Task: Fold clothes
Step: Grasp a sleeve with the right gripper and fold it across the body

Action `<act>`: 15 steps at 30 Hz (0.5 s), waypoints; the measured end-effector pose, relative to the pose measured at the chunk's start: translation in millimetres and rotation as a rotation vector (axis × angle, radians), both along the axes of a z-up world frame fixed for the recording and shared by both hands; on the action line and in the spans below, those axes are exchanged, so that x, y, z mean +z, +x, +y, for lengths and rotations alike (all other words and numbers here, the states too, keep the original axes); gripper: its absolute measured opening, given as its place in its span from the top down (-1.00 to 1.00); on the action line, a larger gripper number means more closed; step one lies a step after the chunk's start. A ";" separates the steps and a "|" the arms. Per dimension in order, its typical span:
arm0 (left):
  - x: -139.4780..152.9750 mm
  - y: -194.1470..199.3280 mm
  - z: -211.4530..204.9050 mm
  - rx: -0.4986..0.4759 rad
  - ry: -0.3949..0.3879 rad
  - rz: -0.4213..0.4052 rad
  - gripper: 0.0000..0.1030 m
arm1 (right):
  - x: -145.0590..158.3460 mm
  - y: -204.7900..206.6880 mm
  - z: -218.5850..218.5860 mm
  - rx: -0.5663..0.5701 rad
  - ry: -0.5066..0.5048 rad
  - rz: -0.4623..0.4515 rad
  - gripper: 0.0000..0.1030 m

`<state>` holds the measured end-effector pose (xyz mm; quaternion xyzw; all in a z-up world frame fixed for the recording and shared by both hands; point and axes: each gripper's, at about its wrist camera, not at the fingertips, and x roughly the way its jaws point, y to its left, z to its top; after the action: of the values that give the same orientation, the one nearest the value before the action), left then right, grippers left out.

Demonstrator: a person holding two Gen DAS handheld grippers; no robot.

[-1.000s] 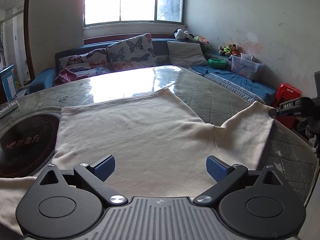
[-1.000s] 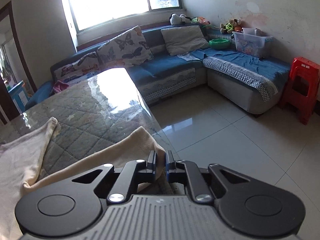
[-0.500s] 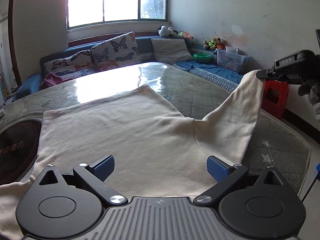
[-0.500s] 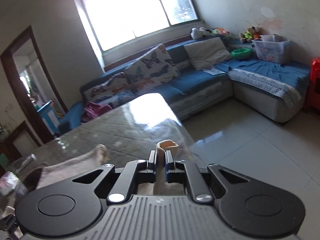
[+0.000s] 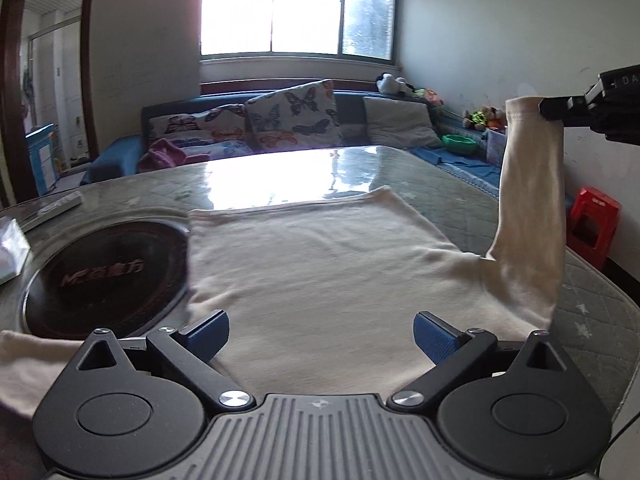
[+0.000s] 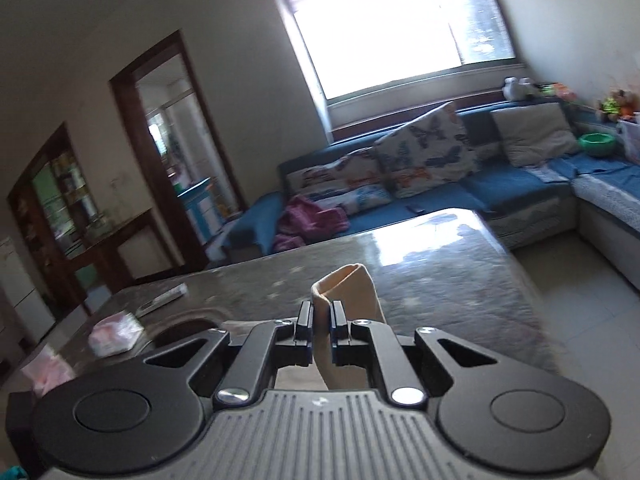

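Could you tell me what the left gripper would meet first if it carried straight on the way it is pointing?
Most likely the cream garment spread on the table; the left gripper, jaws open, angles down at it, though depth is unclear.

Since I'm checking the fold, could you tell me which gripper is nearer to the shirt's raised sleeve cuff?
Right. The right gripper is shut on the sleeve cuff, holding it above the table. The left gripper hovers open over the shirt's body, well away from it.
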<state>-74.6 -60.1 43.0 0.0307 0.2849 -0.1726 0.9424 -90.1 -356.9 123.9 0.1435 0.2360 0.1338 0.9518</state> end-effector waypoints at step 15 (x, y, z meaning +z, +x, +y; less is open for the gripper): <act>-1.5 -1.7 25.7 0.046 -0.028 0.035 -0.76 | -36.4 21.1 124.9 0.304 -0.135 0.070 0.79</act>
<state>-76.3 -34.4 41.5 0.0082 0.2997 -0.1553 0.9413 -69.0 -231.9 87.5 0.0463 0.2963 0.2552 0.9192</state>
